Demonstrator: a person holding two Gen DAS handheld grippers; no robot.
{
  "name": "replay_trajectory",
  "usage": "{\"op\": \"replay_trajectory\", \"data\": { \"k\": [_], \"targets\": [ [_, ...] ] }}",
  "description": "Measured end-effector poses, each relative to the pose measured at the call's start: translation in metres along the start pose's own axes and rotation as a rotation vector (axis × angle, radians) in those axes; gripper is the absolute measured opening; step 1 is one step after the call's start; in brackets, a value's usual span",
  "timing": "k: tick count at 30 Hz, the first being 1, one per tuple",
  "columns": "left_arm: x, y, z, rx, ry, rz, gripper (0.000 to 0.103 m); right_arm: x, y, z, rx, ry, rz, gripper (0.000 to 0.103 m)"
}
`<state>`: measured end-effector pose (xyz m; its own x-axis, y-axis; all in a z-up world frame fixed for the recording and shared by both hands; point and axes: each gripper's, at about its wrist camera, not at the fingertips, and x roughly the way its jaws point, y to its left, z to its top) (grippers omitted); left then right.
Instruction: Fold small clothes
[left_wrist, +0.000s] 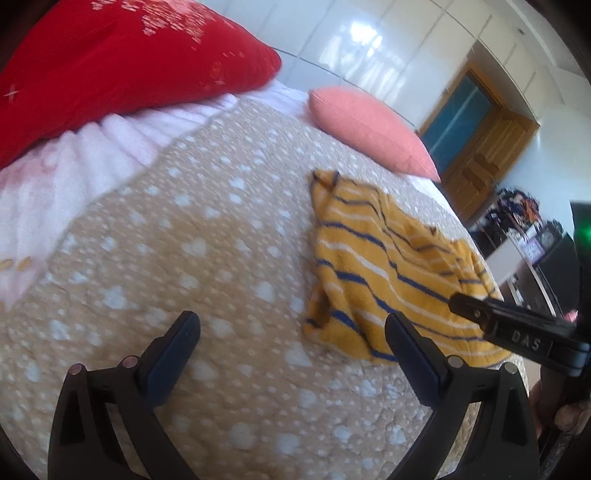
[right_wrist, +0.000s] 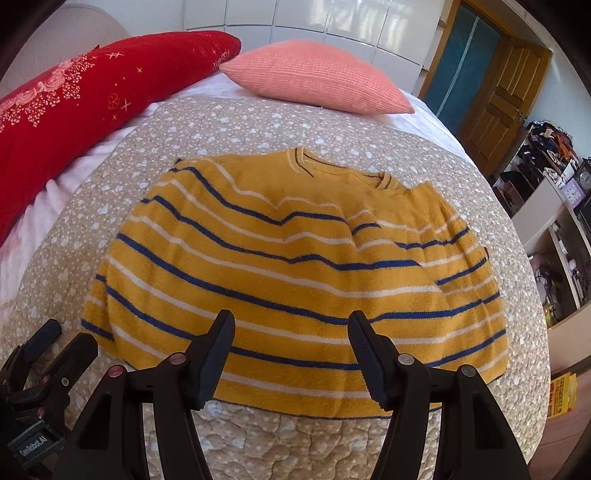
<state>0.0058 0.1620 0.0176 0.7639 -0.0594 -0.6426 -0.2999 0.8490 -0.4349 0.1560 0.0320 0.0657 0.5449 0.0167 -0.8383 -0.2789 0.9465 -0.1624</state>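
A small yellow sweater (right_wrist: 295, 266) with blue and white stripes lies on the beige dotted bedspread (right_wrist: 258, 439), its sleeves tucked in and its collar toward the pillows. It also shows in the left wrist view (left_wrist: 373, 266). My right gripper (right_wrist: 291, 328) is open and empty, just above the sweater's near hem. My left gripper (left_wrist: 291, 332) is open and empty over the bedspread, left of the sweater. The right gripper's fingers (left_wrist: 517, 325) reach over the sweater in the left wrist view. The left gripper (right_wrist: 55, 339) shows at the lower left of the right wrist view.
A red embroidered pillow (right_wrist: 92, 92) and a pink pillow (right_wrist: 314, 77) lie at the head of the bed. A wooden door (right_wrist: 498, 96) and cluttered shelves (right_wrist: 554, 203) stand to the right. The bed's right edge (right_wrist: 543, 332) drops off near the sweater.
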Motion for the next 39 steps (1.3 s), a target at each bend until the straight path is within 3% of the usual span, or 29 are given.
{"op": "replay_trajectory", "data": {
  "k": [2, 5, 11, 15, 20, 23, 26, 29, 31, 33, 35, 39],
  "targets": [
    [-0.009, 0.014, 0.008, -0.042, -0.036, 0.033, 0.1, -0.005, 0.005, 0.001, -0.008, -0.013, 0.044, 0.067],
    [-0.025, 0.051, 0.022, -0.182, -0.086, 0.047, 0.1, -0.014, 0.023, 0.003, -0.065, -0.039, 0.135, 0.07],
    [-0.041, 0.097, 0.03, -0.329, -0.136, 0.075, 0.1, -0.014, 0.066, 0.006, -0.206, -0.075, 0.201, 0.073],
    [-0.038, 0.098, 0.029, -0.339, -0.129, 0.094, 0.1, 0.008, 0.083, 0.009, -0.234, -0.023, 0.202, 0.074],
    [-0.033, 0.087, 0.029, -0.296, -0.119, 0.092, 0.1, 0.037, 0.089, 0.019, -0.166, 0.035, 0.197, 0.076],
    [-0.031, 0.082, 0.028, -0.275, -0.114, 0.104, 0.1, 0.047, 0.094, 0.028, -0.136, 0.034, 0.165, 0.08],
    [-0.029, 0.083, 0.028, -0.271, -0.113, 0.113, 0.1, 0.06, 0.104, 0.038, -0.169, 0.02, 0.076, 0.08],
    [-0.027, 0.081, 0.027, -0.26, -0.109, 0.125, 0.1, 0.078, 0.108, 0.045, -0.203, 0.06, 0.029, 0.08],
    [-0.027, 0.078, 0.026, -0.243, -0.112, 0.138, 0.1, 0.082, 0.109, 0.044, -0.231, 0.055, 0.012, 0.067],
    [-0.027, 0.073, 0.024, -0.227, -0.12, 0.144, 0.1, 0.077, 0.102, 0.044, -0.229, 0.034, 0.017, 0.032],
    [-0.03, 0.067, 0.022, -0.208, -0.146, 0.143, 0.1, 0.066, 0.085, 0.048, -0.195, 0.014, 0.082, 0.023],
    [-0.043, 0.043, 0.015, -0.114, -0.228, 0.129, 0.1, 0.031, 0.015, 0.061, -0.033, -0.069, 0.211, 0.021]
  ]
}}
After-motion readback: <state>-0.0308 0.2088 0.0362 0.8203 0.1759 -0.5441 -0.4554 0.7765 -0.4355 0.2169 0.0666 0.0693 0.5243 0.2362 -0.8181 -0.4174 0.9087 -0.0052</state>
